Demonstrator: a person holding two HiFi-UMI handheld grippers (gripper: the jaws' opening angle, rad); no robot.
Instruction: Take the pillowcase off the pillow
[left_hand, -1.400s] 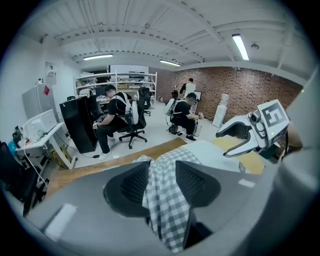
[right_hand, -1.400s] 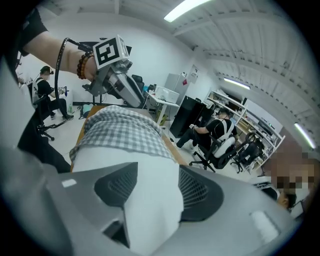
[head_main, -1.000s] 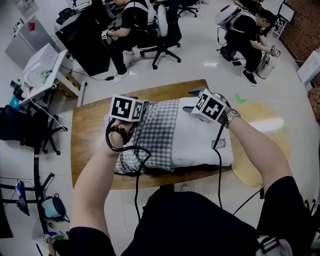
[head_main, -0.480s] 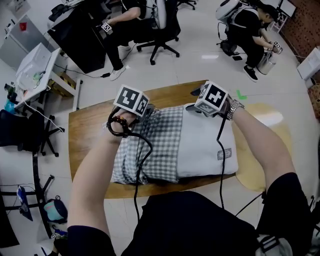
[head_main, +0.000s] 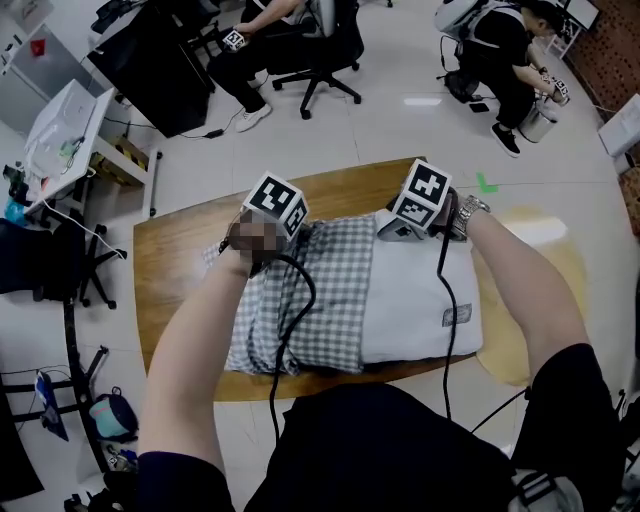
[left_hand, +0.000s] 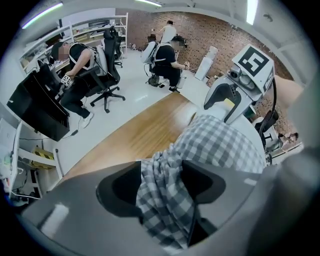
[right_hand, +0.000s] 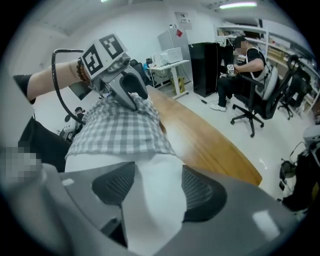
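Checked cloth fills your left gripper. Its jaws have just been opening and stand wide, with a bunched fold of the pillowcase rising between them. Your right gripper, jaws also just opening, straddles the bare white pillow at its far edge. The pillow lies on the wooden table, with the pillowcase covering its left part. There's a small tag on the white cover, its print too small to read.

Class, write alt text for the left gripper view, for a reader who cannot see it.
Bunched checked pillowcase fabric stands between the left tool's jaws, which have just been opening. Beyond it the right tool points down, over a wooden table in an office with seated people.
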